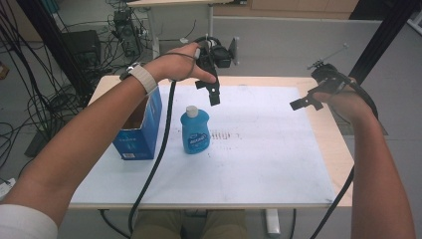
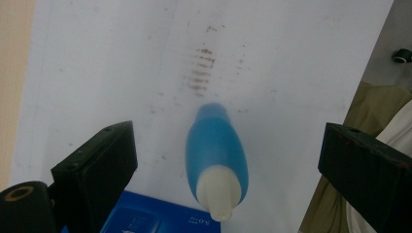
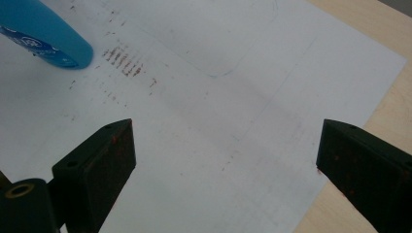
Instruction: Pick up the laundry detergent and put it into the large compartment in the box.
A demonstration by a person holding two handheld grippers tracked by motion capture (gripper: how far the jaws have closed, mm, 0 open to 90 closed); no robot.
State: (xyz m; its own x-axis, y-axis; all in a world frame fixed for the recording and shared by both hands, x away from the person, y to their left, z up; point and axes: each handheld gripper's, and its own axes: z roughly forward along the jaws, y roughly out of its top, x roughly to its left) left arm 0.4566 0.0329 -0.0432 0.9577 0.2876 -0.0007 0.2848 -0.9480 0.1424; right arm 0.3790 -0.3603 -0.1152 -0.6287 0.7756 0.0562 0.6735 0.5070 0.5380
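In the high view nothing is grasped yet: the blue plastic bottle (image 1: 195,130) with its white cap stands upright on the white sheet (image 1: 259,159) toward the worktop's left edge, beside an open blue cardboard box (image 1: 142,130), while the left gripper (image 1: 213,89) hovers above and the right gripper (image 1: 303,102) near the far right corner. The left gripper view shows spread jaws straddling the smooth, rounded bottle (image 2: 216,155). The right gripper view shows spread jaws over bare, smudged sheet (image 3: 233,97).

We see the right gripper (image 3: 223,165) above the white sheet (image 3: 218,111), its two black jaws wide apart with nothing between them. A blue bottle (image 3: 48,39) is at the upper left. Brown marks (image 3: 124,60) lie just beside the bottle.
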